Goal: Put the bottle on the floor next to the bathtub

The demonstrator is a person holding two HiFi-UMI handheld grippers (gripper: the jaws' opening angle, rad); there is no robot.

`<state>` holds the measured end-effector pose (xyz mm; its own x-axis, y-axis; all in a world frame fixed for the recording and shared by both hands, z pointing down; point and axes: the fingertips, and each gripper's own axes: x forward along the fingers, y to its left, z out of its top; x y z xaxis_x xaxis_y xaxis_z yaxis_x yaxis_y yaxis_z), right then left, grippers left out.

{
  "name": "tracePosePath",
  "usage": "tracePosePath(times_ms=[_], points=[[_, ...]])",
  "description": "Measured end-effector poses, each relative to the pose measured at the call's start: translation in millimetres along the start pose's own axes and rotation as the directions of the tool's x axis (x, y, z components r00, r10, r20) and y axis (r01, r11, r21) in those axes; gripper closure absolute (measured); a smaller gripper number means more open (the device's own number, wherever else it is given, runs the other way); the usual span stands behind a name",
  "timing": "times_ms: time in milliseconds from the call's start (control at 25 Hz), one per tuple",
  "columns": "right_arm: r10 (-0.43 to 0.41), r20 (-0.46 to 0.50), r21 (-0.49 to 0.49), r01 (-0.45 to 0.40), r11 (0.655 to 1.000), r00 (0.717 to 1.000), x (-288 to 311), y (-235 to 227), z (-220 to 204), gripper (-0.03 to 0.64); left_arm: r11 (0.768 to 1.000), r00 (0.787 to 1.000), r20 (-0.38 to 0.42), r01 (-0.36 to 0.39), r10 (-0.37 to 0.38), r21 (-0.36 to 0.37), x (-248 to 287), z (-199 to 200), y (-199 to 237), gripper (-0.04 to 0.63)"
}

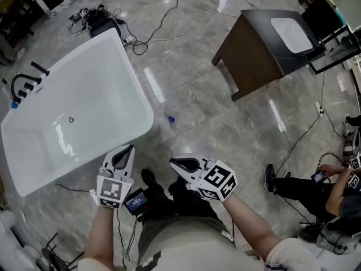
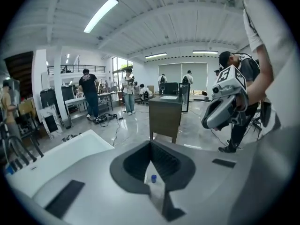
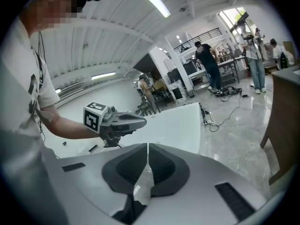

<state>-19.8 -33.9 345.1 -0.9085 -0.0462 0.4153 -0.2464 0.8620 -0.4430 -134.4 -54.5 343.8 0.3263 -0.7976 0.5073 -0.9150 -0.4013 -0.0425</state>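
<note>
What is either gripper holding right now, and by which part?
Nothing. The left gripper and right gripper are both shut and empty; the bottle is on the floor beside the bathtub.

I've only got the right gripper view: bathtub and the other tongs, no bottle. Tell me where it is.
Observer: In the head view the bottle stands on the floor just off the bathtub's corner, apart from it.
Operator: Confirm the left tongs are empty.
Observer: The left gripper view shows the left tongs shut on nothing; the bottle sits far beyond them.
Operator: Report what's past the bottle.
Observer: A dark cabinet with a white basin in its top.
</note>
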Motion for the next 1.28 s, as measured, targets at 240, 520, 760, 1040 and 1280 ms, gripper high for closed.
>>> tracePosePath(times_ms=[240, 520, 760, 1040, 1280], points=[[0.053, 0.009, -0.134, -0.051, 0.99, 0.999, -7, 54, 27, 0.584, 0.999, 0.997, 0.071, -0.013, 0.01, 0.042, -56, 37, -27, 0.561], [0.016, 0.071, -0.307, 0.007, 0.952, 0.997, -16, 80, 59, 0.586, 0.991, 0.973, 0.206, -0.085, 0.104, -0.1, -103, 74, -30, 0.561], [0.012, 0.144, -0.332, 0.037, 0.943, 0.99, -26, 82, 82, 0.586, 0.974, 0.939, 0.33, -0.025, 0.1, -0.224, -121, 108, -38, 0.561], [0.004, 0.195, -0.209, 0.037, 0.977, 0.981, -62, 95, 96, 0.585, 0.995, 0.958, 0.286, 0.01, 0.021, -0.104, -130, 142, -79, 0.561], [0.075, 0.278, -0.162, -0.03, 0.986, 0.958, -69, 94, 123, 0.586, 0.99, 0.947, 0.32, 0.037, 0.009, -0.137, -126, 158, -75, 0.561]])
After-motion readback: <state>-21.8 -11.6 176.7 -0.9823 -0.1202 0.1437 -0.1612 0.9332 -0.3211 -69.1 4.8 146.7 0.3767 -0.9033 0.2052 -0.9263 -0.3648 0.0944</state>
